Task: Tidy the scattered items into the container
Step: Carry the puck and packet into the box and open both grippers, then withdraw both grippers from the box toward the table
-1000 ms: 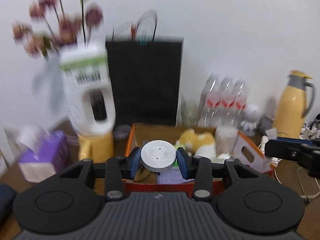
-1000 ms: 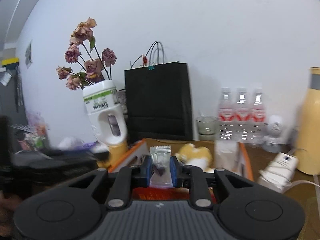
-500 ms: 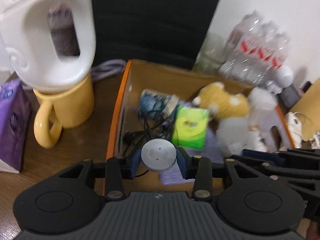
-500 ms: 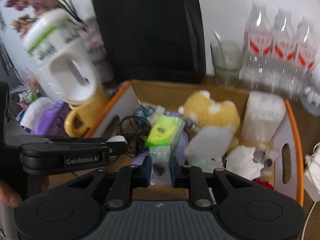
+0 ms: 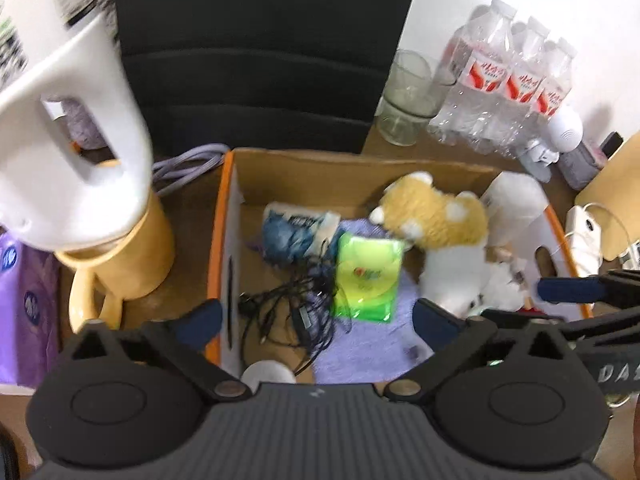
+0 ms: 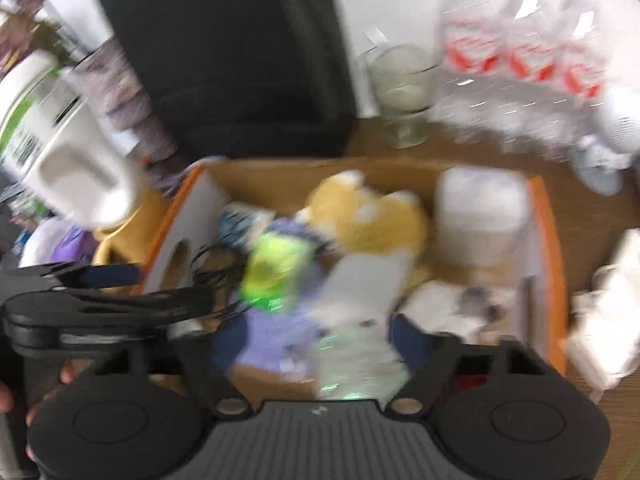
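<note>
The orange-rimmed cardboard box (image 5: 224,216) holds a yellow plush toy (image 5: 436,212), a green packet (image 5: 368,276), black cables (image 5: 288,312) and a purple cloth (image 5: 360,352). My left gripper (image 5: 316,318) is open above the box's near left part. A round white disc (image 5: 267,372) lies in the box just below it. My right gripper (image 6: 320,340) is open over the near part of the box (image 6: 548,240). A clear sachet (image 6: 356,360) lies blurred between its fingers, loose over the box.
A white jug (image 5: 68,128) stands in a yellow mug (image 5: 120,264) left of the box. A black paper bag (image 5: 256,52), a glass (image 5: 408,96) and water bottles (image 5: 512,80) stand behind. A purple tissue pack (image 5: 24,312) is at the far left.
Both grippers have opened over the box. The white disc has left the left gripper and lies in the box. The sachet has come free of the right gripper.
</note>
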`<state>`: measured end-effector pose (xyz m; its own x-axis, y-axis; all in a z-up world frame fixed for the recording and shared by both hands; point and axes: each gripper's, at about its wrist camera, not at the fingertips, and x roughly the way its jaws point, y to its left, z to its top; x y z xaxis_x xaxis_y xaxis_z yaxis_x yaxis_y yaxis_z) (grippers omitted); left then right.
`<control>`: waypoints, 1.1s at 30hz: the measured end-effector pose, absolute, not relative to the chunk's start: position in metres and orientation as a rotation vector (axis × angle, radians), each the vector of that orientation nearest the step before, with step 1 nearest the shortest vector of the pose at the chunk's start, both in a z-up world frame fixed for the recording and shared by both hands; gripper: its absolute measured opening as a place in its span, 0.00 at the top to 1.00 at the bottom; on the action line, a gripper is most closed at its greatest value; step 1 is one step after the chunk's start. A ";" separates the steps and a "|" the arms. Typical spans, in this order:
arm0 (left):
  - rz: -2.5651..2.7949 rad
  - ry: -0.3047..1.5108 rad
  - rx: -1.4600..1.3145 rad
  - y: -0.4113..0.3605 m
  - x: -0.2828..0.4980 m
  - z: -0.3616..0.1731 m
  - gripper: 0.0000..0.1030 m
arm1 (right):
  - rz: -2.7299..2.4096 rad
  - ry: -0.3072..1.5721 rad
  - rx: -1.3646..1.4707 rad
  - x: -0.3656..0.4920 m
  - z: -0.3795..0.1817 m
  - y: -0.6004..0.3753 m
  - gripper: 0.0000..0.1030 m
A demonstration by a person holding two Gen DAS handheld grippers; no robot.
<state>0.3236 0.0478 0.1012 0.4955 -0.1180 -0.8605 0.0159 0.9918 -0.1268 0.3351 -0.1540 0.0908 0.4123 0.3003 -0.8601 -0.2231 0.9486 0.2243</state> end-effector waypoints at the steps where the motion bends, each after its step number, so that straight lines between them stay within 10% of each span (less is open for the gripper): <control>1: -0.076 1.059 -0.103 0.044 0.326 0.103 0.00 | 0.302 1.102 0.071 0.336 0.094 -0.161 0.18; 33: -0.017 0.729 0.002 -0.007 0.218 0.147 0.00 | 0.202 0.774 0.040 0.232 0.118 -0.211 0.18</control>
<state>0.2185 -0.0072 0.1469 0.7456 -0.0151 -0.6662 0.0164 0.9999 -0.0044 0.2324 -0.2109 0.1178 0.6969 0.1957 -0.6900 -0.1666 0.9799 0.1096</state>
